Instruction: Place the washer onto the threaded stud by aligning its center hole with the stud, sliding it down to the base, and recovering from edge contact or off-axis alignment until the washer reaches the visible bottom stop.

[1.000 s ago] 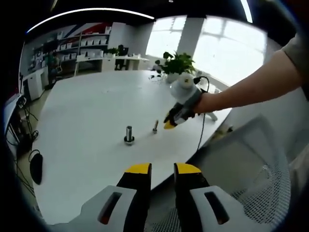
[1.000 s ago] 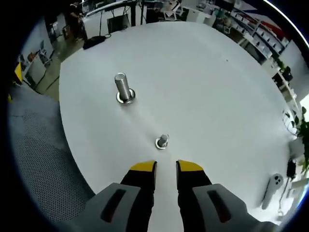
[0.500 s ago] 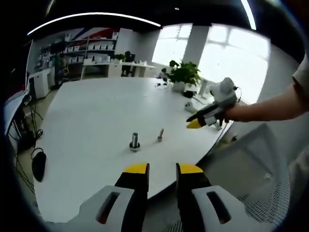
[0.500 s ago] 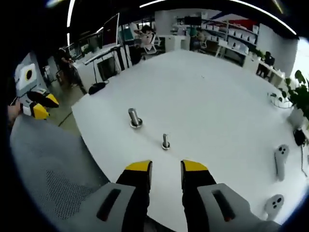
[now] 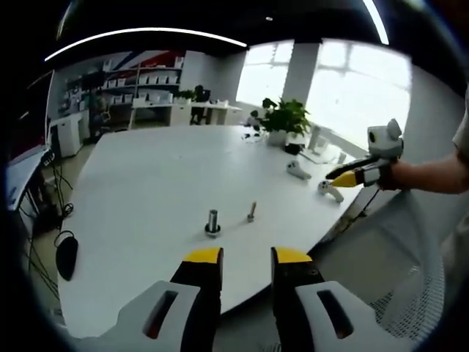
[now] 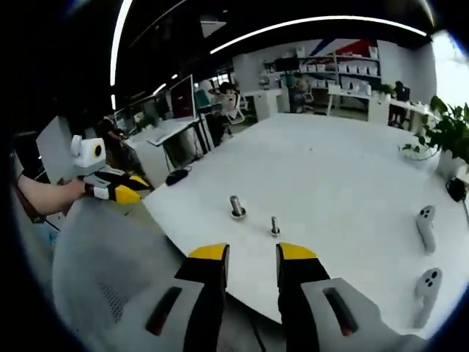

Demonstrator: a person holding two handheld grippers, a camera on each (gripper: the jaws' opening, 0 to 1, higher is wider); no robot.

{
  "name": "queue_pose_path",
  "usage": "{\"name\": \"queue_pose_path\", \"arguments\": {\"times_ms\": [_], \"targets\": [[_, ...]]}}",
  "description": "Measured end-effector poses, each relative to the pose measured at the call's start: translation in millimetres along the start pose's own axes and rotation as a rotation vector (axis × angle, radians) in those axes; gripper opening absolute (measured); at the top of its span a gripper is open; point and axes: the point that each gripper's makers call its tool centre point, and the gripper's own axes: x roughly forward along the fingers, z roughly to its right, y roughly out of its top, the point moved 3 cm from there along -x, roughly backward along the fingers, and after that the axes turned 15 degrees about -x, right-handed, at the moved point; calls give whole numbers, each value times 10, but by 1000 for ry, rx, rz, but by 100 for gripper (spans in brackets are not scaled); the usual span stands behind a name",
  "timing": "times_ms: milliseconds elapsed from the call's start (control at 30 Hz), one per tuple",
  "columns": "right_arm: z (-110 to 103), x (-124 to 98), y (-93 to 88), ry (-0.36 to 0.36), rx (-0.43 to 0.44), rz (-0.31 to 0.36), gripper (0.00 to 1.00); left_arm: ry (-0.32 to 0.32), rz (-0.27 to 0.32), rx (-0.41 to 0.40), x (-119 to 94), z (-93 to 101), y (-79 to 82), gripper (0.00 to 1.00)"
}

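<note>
Both tongs are pulling back from the desk: a second ago the right tongs were hovering just over the smaller stud, and now the studs are sitting well apart from either pair. Left tongs (image 5: 247, 258) and right tongs (image 6: 253, 254) are each standing slightly parted, gripping nothing. A washer appears to be resting at the base of the larger threaded stud (image 5: 212, 222), though it is too small to confirm; the slimmer stud (image 5: 251, 212) is standing just beside it. Any return should come straight down the stud's axis. Both studs are showing as bright ribbed metal on a smooth, matte white round desk (image 5: 132, 191), beside a grey mesh chair (image 6: 102, 271).
</note>
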Motion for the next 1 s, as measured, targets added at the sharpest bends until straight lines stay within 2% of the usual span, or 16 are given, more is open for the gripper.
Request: {"name": "queue_pose_path", "arguments": {"times_ms": [167, 267, 300, 433, 567, 700, 833, 1000], "targets": [[-96, -98, -59, -15, 2, 11, 29, 23, -5, -5, 0, -31, -5, 25], [-13, -127, -43, -87, 5, 46, 30, 31, 7, -11, -12, -47, 11, 26], [55, -136, -20, -124, 25, 81, 30, 37, 14, -16, -18, -58, 23, 26], [150, -196, -39, -184, 44, 111, 31, 45, 37, -27, -34, -64, 51, 27], [142, -170, -101, -168, 70, 94, 33, 50, 53, -45, -46, -83, 63, 26], [116, -175, -46, -173, 25, 105, 33, 55, 38, -43, -32, -96, 50, 26], [168, -185, -102, -182, 58, 97, 33, 62, 16, -30, -17, -76, 9, 26], [172, -191, -81, -195, 45, 105, 34, 73, 28, -41, -32, -115, 35, 26]]}}
